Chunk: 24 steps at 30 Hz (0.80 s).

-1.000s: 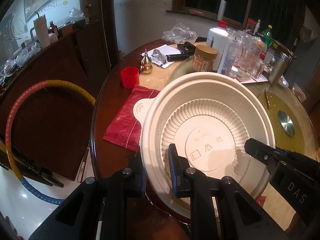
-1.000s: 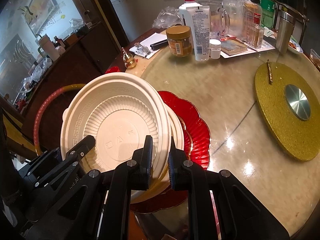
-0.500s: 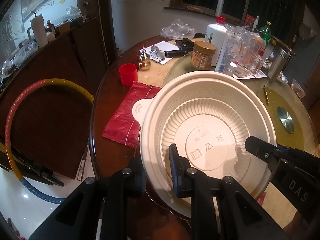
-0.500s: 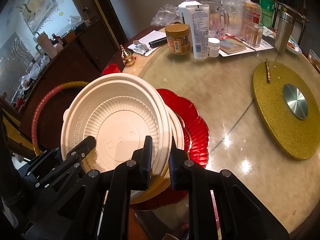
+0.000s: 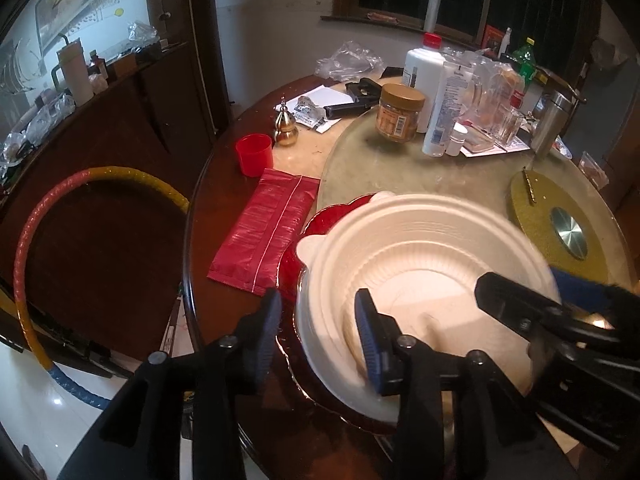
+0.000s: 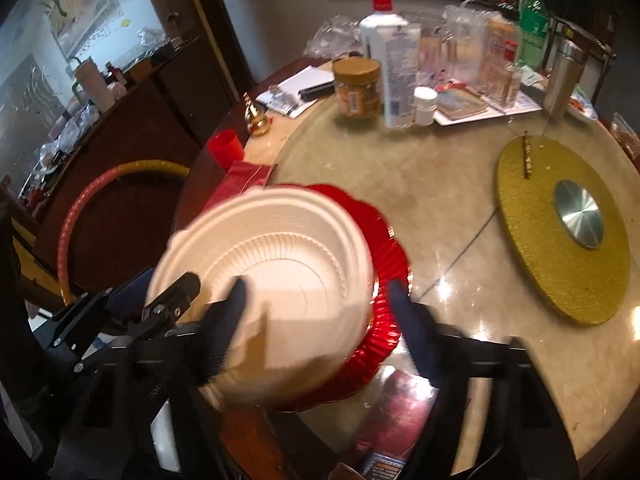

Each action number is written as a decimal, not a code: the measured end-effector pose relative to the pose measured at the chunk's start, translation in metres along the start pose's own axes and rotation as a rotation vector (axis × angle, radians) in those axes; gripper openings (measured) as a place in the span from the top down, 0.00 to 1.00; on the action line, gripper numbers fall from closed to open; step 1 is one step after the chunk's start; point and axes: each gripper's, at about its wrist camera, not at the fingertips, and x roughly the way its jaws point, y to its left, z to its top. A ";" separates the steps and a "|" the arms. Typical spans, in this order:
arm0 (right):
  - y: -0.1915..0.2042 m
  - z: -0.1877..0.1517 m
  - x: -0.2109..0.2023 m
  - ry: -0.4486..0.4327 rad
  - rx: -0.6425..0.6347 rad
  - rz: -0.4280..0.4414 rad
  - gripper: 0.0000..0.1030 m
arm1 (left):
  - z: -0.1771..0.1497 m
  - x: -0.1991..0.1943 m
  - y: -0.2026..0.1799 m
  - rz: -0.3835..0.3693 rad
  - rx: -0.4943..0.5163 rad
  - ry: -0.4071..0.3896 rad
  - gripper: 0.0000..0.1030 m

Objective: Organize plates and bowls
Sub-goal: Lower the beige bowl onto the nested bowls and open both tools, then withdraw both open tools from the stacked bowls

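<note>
My left gripper (image 5: 316,330) has its fingers spread apart, straddling the near-left rim of the cream bowl (image 5: 420,264); one pad is outside the wall, the other inside, neither visibly pressing. My right gripper (image 6: 316,308) is also released, its fingers wide either side of the same bowl's (image 6: 280,256) right rim, though motion blur hides whether a pad touches.

The bowl sits upright on the red plate (image 6: 384,248), whose scalloped edge shows around it from about 12 to 5 o'clock in the right wrist view. Both rest at the near-left edge of the bench (image 6: 440,184).

From my left wrist, a red packet (image 5: 264,232) lies just beside the plate at 10 o'clock, with a red cup (image 5: 254,154) beyond it. A gold mat (image 6: 560,232) lies well apart at 3 o'clock, and a peanut butter jar (image 5: 400,112) stands at 12 o'clock.
</note>
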 end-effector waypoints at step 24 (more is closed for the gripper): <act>-0.032 -0.053 -0.060 -0.191 -0.007 0.000 0.22 | -0.036 -0.049 -0.014 -0.018 0.026 -0.107 0.26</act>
